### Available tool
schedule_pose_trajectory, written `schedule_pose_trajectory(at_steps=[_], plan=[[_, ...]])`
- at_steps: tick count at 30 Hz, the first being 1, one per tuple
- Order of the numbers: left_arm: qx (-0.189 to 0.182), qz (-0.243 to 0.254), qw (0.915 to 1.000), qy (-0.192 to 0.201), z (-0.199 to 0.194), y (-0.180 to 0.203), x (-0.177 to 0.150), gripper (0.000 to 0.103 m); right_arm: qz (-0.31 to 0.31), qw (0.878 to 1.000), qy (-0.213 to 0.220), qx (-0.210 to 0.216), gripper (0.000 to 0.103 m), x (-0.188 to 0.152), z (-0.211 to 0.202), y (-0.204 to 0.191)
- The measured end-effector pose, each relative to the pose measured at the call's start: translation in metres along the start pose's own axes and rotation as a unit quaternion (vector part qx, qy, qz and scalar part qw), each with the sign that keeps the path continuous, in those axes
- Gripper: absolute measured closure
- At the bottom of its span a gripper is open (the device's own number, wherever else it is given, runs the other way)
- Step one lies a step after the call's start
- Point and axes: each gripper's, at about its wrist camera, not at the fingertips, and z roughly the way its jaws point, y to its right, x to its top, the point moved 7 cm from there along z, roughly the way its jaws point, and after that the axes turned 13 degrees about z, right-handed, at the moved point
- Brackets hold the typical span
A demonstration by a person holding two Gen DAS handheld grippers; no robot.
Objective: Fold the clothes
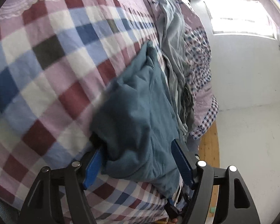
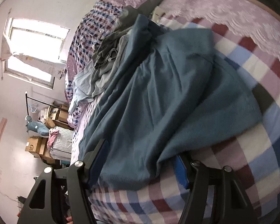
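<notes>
Daylight from a window [image 2: 35,50] falls across a bed covered in a checked quilt of maroon, blue and white squares [image 1: 46,78], where we work. Our teal fleece garment [image 2: 177,97] lies spread and rumpled on the quilt, its near edge reaching back between the fingers of both tools. Our left gripper [image 1: 138,160] stands spread wide with the teal cloth bunched between its blue pads [image 1: 92,166] — not pinched, as far as we can see. Our right gripper [image 2: 141,160] is likewise spread around the near hem. We judge this a grasp or a release at the hem; the scene fits either. Beyond the garment lies a heap of pale grey-blue clothes [image 2: 100,71]. Cardboard boxes [image 2: 59,112] stand stacked by the wall — their contents we cannot make out.
</notes>
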Motion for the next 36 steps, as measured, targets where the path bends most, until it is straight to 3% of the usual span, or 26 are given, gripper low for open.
schedule_pose_trajectory(at_steps=[5, 9, 20, 21, 22, 23, 25, 26, 28, 29, 32, 36], plan=[[-0.014, -0.004, 0.9999, 0.0, 0.013, 0.004, 0.013, 0.028, 0.006, 1.0, -0.002, 0.004, 0.033, 0.0, 0.003, 0.0], [-0.012, 0.027, 0.9996, -0.002, 0.026, 0.018, 0.023, 0.027, -0.003, 1.0, -0.002, 0.011, 0.033, 0.003, 0.011, -0.008], [-0.027, 0.056, 0.998, -0.01, 0.063, 0.032, 0.049, 0.029, -0.027, 1.0, -0.007, -0.002, 0.033, 0.01, 0.036, -0.019], [-0.028, 0.062, 0.9976, -0.012, 0.064, 0.033, 0.048, 0.034, -0.028, 1.0, -0.007, -0.005, 0.033, 0.01, 0.038, -0.02], [-0.025, 0.057, 0.9979, -0.021, 0.066, 0.029, 0.044, 0.055, -0.027, 1.0, -0.006, -0.008, 0.033, 0.011, 0.038, -0.018], [-0.021, 0.052, 0.998, -0.03, 0.068, 0.026, 0.041, 0.082, -0.026, 1.0, -0.006, -0.011, 0.034, 0.011, 0.038, -0.016], [-0.024, 0.038, 0.9983, -0.037, 0.07, 0.019, 0.035, 0.089, -0.024, 1.0, -0.006, -0.018, 0.044, 0.012, 0.038, -0.012], [-0.029, 0.03, 0.9985, -0.036, 0.07, 0.017, 0.034, 0.09, -0.023, 0.999, -0.005, -0.022, 0.054, 0.012, 0.037, -0.01], [-0.039, 0.022, 0.9985, -0.031, 0.068, 0.016, 0.032, 0.09, -0.021, 0.999, -0.005, -0.028, 0.092, 0.013, 0.037, -0.006], [-0.042, 0.026, 0.9984, -0.027, 0.066, 0.018, 0.032, 0.091, -0.019, 0.999, -0.005, -0.03, 0.097, 0.013, 0.037, -0.005], [-0.056, 0.029, 0.9979, -0.013, 0.055, 0.023, 0.032, 0.092, -0.027, 0.999, 0.006, -0.023, 0.097, 0.014, 0.033, -0.009], [-0.083, 0.03, 0.9961, -0.005, 0.04, 0.033, 0.031, 0.093, -0.04, 0.998, 0.031, 0.033, 0.097, 0.013, 0.013, -0.027]])
